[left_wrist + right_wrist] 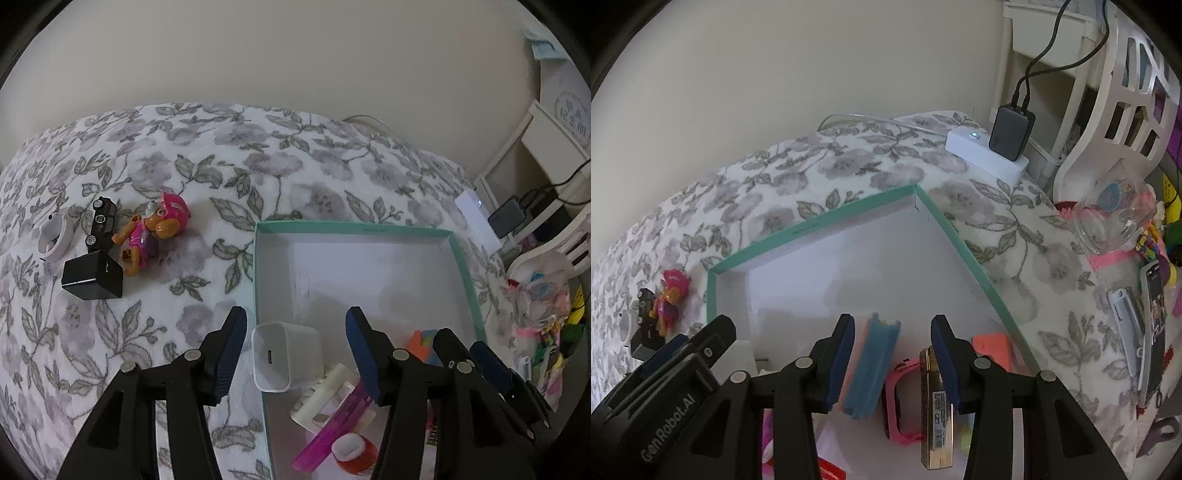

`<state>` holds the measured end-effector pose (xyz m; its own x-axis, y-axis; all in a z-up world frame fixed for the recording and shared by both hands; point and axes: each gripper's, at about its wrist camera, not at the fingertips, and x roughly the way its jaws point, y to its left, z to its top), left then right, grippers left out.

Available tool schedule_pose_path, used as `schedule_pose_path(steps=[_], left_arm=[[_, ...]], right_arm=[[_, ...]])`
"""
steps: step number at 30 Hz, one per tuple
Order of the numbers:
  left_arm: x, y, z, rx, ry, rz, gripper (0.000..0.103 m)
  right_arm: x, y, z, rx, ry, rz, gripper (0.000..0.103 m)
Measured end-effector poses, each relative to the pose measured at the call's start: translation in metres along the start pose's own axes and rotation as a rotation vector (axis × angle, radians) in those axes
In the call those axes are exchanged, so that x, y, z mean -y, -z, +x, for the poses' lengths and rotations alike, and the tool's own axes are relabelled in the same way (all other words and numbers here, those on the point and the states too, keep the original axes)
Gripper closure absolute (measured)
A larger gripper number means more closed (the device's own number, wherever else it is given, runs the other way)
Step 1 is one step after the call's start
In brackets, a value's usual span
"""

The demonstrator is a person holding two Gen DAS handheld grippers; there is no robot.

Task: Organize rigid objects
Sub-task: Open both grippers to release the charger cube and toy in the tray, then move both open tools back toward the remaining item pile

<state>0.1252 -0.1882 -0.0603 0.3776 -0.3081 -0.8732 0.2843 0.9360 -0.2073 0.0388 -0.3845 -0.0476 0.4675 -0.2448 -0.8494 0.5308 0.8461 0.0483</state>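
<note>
A: What's lying left of the left tool (295, 354)?
B: Four things: one toy pup (155, 230), one toy car (100, 223), one black cube (92, 275), one white ring (55, 238).
A: Boxes?
B: One box (354, 230) is sitting ahead.

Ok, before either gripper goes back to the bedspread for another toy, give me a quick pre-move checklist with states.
1. Left gripper clear of the white charger: ok, pads stand apart from it.
2. Right gripper empty: ok, foam block between the fingers, unpressed.
3. Charger fully inside the teal box: not ok, it sits over the left wall.
4. Toys left outside: ok, pup figure, black car, black cube and white ring visible.
5. Free floor in the box: ok.
</note>
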Motion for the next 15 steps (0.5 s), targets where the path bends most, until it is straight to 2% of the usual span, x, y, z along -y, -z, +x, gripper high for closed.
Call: schedule_pose_path(steps=[2, 7, 9, 10, 12, 15], left_arm=[[-0.003, -0.003, -0.005, 0.002, 0.006, -0.015, 0.044], [-0.007, -0.008, -0.019, 0.019, -0.019, -0.023, 0.036], [-0.010, -0.010, -0.022, 0.015, -0.041, -0.031, 0.026], [-0.013, -0.010, -0.023, 0.014, -0.053, -0.041, 0.023], [-0.019, -0.011, -0.024, 0.007, -0.070, -0.058, 0.021], [-0.030, -0.010, -0.023, -0.015, -0.120, -0.078, 0.019]], right_arm=[[0.000, -0.002, -0.005, 0.016, -0.001, 0.005, 0.047], [-0.004, -0.006, -0.018, 0.053, 0.001, -0.009, 0.047], [-0.007, -0.005, -0.020, 0.059, 0.000, -0.021, 0.046], [-0.008, -0.005, -0.020, 0.061, 0.000, -0.028, 0.045], [-0.011, -0.002, -0.018, 0.059, -0.005, -0.040, 0.032], [-0.013, 0.001, -0.013, 0.039, -0.011, -0.056, 0.030]])
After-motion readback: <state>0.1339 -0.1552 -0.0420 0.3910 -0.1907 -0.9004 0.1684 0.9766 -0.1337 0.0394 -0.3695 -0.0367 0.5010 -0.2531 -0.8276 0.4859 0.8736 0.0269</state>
